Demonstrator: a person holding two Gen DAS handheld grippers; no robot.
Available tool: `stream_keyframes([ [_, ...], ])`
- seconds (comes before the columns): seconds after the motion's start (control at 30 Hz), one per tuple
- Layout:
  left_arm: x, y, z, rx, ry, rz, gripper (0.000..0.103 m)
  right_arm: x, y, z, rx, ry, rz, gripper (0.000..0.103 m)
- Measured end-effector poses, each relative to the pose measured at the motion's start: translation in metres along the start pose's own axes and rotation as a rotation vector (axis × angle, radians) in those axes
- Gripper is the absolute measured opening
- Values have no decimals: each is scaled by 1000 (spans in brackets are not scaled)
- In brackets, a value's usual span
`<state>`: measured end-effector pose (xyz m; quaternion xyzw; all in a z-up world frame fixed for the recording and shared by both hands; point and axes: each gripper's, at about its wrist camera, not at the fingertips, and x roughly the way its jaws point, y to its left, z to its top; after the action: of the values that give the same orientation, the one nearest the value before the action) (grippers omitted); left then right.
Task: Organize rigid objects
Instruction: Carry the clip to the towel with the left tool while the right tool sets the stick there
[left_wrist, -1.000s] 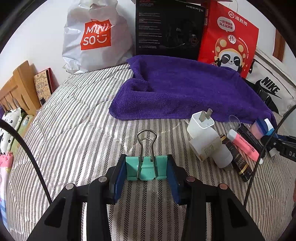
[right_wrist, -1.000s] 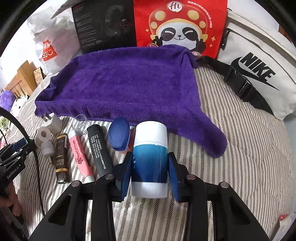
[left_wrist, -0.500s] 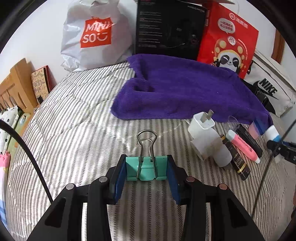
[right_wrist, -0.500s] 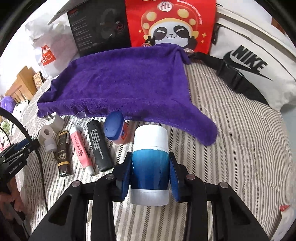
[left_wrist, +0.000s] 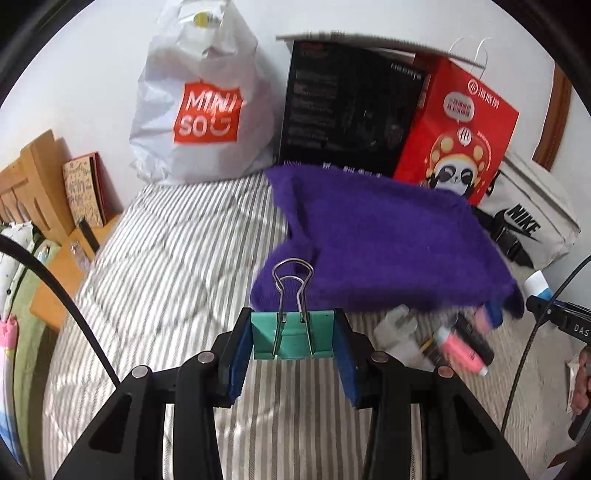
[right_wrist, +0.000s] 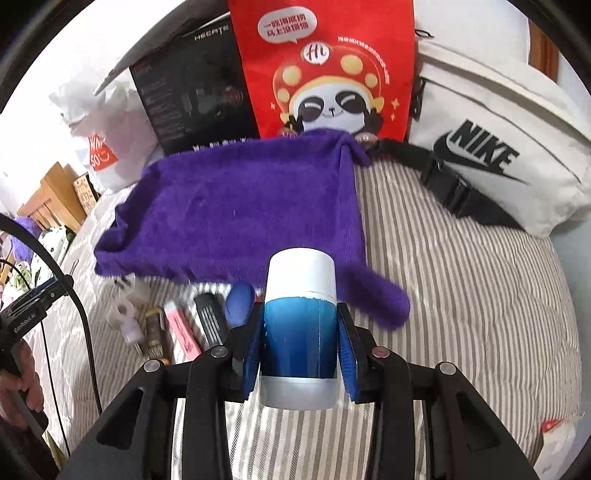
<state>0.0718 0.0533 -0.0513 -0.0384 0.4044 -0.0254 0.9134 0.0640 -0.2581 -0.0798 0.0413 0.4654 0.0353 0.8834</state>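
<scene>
Left tool pinches a green clip above the bed. Right tool pinches a blue-and-white bottle near the purple towel.

- Bed with grey-and-white striped quilted cover fills most of both views.
- Plain white wall behind the bed; even daylight, soft shadows.
- Light wooden headboard at far left, a patterned notebook with red edge leaning upright against it.
- Brown wooden door-frame strip at upper right, against the wall.
- Low wooden ledge beside the bed's left edge.
</scene>
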Motion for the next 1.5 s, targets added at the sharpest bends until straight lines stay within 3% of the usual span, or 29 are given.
stream_keyframes([
  [0.3,13,-1,57,23,-24,-55,39,7,8,48,-40,-55,13,36],
  [0.5,37,3,75,2,-4,-80,39,36,10,81,-49,-45,15,36],
  [0.87,73,4,76,-14,37,-93,39,124,-6,128,-15,52,-19,36],
  [1.3,92,8,78,-19,67,-108,39,164,1,143,-46,114,-75,37],
  [1.5,97,4,79,-11,71,-127,39,160,7,135,-68,119,-29,54],
])
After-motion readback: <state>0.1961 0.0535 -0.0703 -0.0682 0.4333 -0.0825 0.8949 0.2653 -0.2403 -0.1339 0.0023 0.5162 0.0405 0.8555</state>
